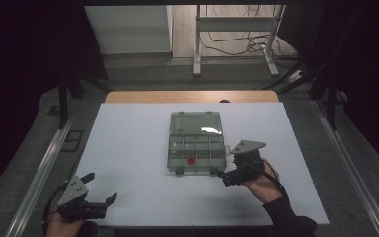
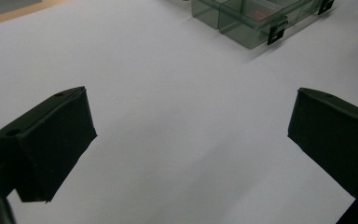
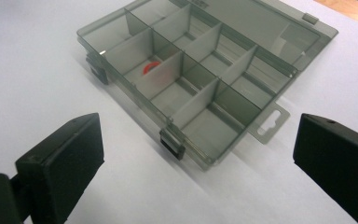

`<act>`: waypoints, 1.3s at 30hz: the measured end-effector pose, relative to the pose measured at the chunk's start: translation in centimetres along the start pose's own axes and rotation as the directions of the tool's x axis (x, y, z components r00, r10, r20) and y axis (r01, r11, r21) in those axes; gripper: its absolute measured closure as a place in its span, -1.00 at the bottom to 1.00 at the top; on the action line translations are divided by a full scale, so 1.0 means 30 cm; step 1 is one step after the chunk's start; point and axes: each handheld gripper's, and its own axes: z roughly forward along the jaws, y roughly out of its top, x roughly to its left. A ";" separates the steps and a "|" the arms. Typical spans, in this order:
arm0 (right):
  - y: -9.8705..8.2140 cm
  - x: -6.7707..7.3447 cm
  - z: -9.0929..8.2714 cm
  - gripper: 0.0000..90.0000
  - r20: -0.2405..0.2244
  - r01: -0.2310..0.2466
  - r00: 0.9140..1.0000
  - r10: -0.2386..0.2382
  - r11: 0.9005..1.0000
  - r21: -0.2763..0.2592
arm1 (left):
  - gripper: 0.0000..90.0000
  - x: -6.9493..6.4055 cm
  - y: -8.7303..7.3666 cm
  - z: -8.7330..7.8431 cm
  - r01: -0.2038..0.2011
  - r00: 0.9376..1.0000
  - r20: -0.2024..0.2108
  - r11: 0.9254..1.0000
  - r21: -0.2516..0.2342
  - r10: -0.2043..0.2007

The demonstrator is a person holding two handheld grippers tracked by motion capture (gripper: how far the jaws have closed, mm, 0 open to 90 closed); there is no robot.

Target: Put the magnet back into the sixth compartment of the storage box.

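Jaws of the right tool (image 1: 227, 174) stand wide apart with nothing between them, and the tool hovers at the near right corner of the compartment box (image 1: 196, 148), just beside it without touching. In the right gripper view that box (image 3: 200, 84) lies straight ahead of the jaws, its near corner and one black latch (image 3: 172, 144) roughly midway between them and a little beyond their tips. The box is smoky and see-through, open, with its lid (image 3: 261, 23) laid flat on the far side. Dividers split the tray into several cells; a small red piece (image 3: 150, 68) sits in one cell ahead and to the left of the jaws, partly behind a divider. A clear hang tab (image 3: 270, 122) sticks out of the box's side just inside the right jaw.

The left tool (image 1: 101, 190) is also open and empty, held low near the front left edge of the white surface (image 1: 128, 163), well apart from the box. In the left gripper view only bare surface (image 2: 177, 140) lies between its jaws, and a corner of the box (image 2: 242, 21) with a black latch (image 2: 276, 33) shows far ahead and to the right. A hand (image 1: 264, 185) in a dark sleeve (image 1: 288, 217) grips the right tool.
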 end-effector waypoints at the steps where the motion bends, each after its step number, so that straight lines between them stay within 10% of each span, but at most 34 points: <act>1: -0.004 -0.001 -0.002 -0.97 0.002 -0.002 1.000 0.002 1.000 -0.003 | -0.98 0.000 0.000 0.000 0.000 1.000 0.000 1.000 0.000 0.000; 39: -0.108 -0.007 -0.037 -1.00 0.038 -0.031 0.999 0.031 1.000 -0.006 | -0.98 -0.001 0.001 0.001 -0.003 1.000 0.000 1.000 0.003 0.003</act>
